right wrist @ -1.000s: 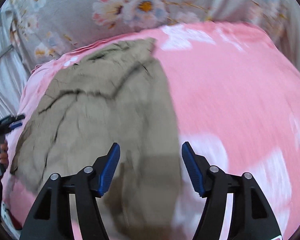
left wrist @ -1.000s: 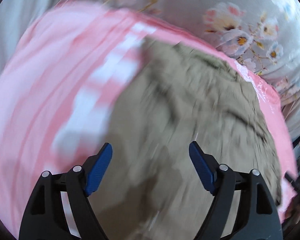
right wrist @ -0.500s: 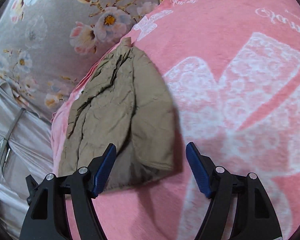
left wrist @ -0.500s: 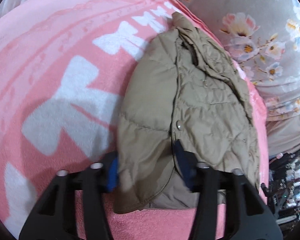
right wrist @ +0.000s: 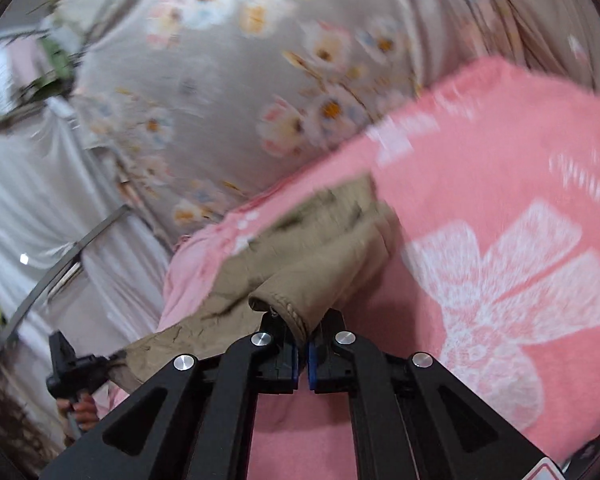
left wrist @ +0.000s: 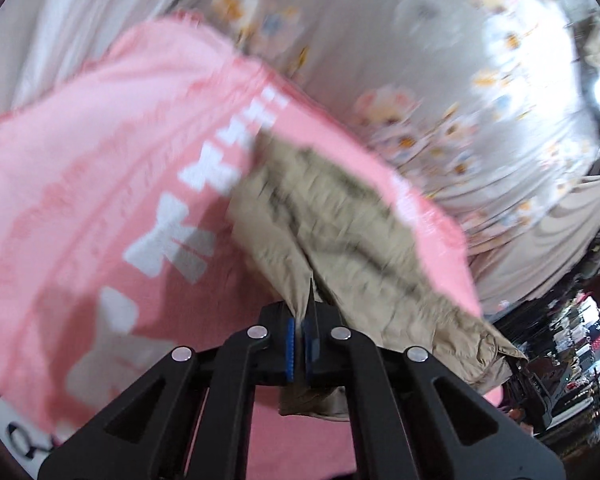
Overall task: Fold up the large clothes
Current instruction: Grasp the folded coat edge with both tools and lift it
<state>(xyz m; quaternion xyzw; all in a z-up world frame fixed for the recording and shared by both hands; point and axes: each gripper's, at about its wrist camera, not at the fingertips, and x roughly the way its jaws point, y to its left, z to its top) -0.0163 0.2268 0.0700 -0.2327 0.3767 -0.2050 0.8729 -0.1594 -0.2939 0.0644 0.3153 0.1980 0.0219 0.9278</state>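
Observation:
A tan quilted jacket [left wrist: 340, 220] lies folded on a pink blanket with white bows [left wrist: 100, 200]. My left gripper [left wrist: 299, 344] is shut on the jacket's near hem, and the cloth rises from between the blue pads. In the right wrist view the jacket [right wrist: 300, 264] runs away to the left, and my right gripper [right wrist: 302, 354] is shut on its near rolled edge. The left gripper [right wrist: 74, 368] also shows there at the lower left, held on the jacket's other corner. Both views are blurred.
A grey floral sheet [left wrist: 440, 80] covers the bed beyond the blanket and also shows in the right wrist view [right wrist: 240, 80]. The pink blanket [right wrist: 500, 260] spreads to the right. Cluttered shelves [left wrist: 572, 352] stand at the far right. A metal rail [right wrist: 72, 252] crosses at the left.
Both grippers were open above the jacket. They came down to its near edge and shut on it, and the edge is now lifted off the blanket.

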